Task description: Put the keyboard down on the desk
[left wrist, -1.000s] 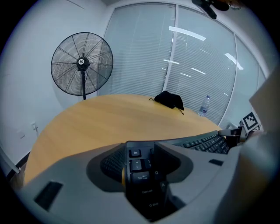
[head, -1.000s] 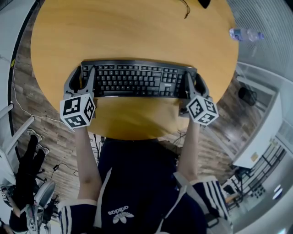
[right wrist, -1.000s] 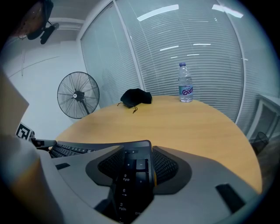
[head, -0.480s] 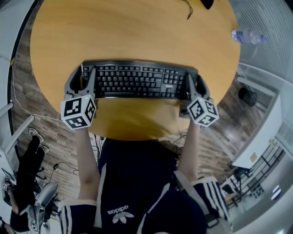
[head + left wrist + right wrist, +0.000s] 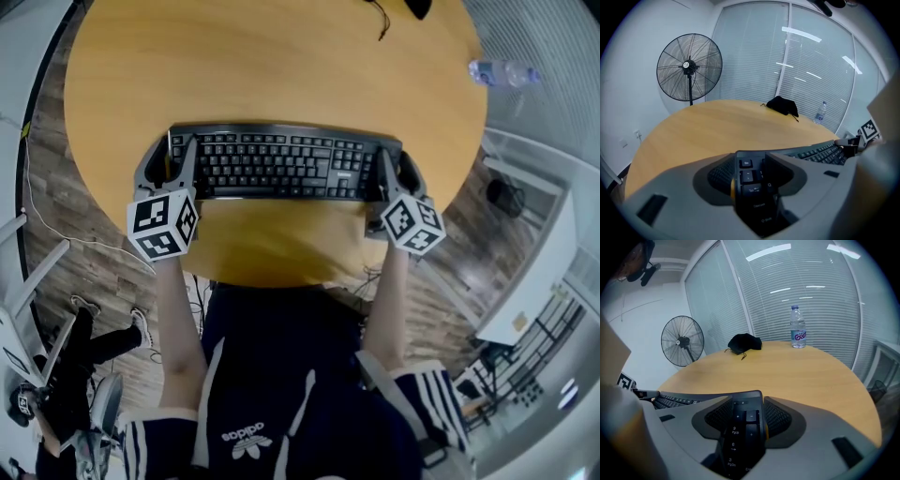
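Note:
A black keyboard [image 5: 281, 164] lies crosswise over the near part of the round wooden desk [image 5: 262, 66]. My left gripper [image 5: 169, 157] is shut on its left end, where the Esc and Tab keys [image 5: 749, 177] sit between the jaws. My right gripper [image 5: 396, 169] is shut on its right end, clamping the number pad [image 5: 739, 430]. Each gripper view shows the keyboard pinched edge-on, with the left gripper [image 5: 752, 164] and the right gripper [image 5: 746, 409] closed around it. I cannot tell whether the keyboard rests on the desk or hangs just above it.
A water bottle [image 5: 502, 71] [image 5: 798, 333] stands near the desk's far right edge. A black pouch [image 5: 744, 342] [image 5: 783, 105] with a cord lies at the far side. A standing fan [image 5: 689, 68] is beyond the desk. Another person's legs [image 5: 66, 366] show at the lower left.
The keyboard and both grippers stay almost where they were. The person at the lower left of the head view has shifted their legs.

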`<state>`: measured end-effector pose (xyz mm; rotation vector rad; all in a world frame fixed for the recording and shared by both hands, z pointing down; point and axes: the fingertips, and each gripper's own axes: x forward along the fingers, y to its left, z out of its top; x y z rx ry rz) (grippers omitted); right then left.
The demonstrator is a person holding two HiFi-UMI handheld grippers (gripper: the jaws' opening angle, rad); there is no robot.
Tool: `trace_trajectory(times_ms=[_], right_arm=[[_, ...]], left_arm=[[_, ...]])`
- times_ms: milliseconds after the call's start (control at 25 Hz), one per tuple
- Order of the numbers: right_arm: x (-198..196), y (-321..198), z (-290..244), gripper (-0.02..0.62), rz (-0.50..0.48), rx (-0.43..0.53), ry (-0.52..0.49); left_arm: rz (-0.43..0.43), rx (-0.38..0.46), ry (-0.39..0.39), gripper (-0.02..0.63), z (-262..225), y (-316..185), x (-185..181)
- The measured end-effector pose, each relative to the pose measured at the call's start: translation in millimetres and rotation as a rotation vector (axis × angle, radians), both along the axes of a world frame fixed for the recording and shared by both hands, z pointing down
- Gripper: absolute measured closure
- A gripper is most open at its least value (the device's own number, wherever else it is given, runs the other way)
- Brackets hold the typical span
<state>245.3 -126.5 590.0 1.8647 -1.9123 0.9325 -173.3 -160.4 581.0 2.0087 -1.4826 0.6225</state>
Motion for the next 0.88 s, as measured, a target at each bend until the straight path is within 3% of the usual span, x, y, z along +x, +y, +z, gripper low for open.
trace_trajectory(times_ms=[280,400,640,760,880], right_arm=[[3,0,8,0.405,-0.001,-0.024,-0.015],[8,-5,2,0.407,0.008,0.006,0.043],[5,-20,-56,0.416,0.013,0.164,0.065],[-5,-22,-83,0.481,-0.005,0.223,0.078],[-14,-19,-102,0.531,-0.011,0.265,0.073]], left_arm=[[0.001,-0.037,-0.013,0.422,4,0,0],[0.002,-0.022,-0.021,0.422,-2,-5,-2],[0.033,0.120,-0.016,0.423,-58,-18,2],[0.034,0.193,0.016,0.439,-88,-20,6],[0.045,0.270,0.020,0.501,-117,-18,12]])
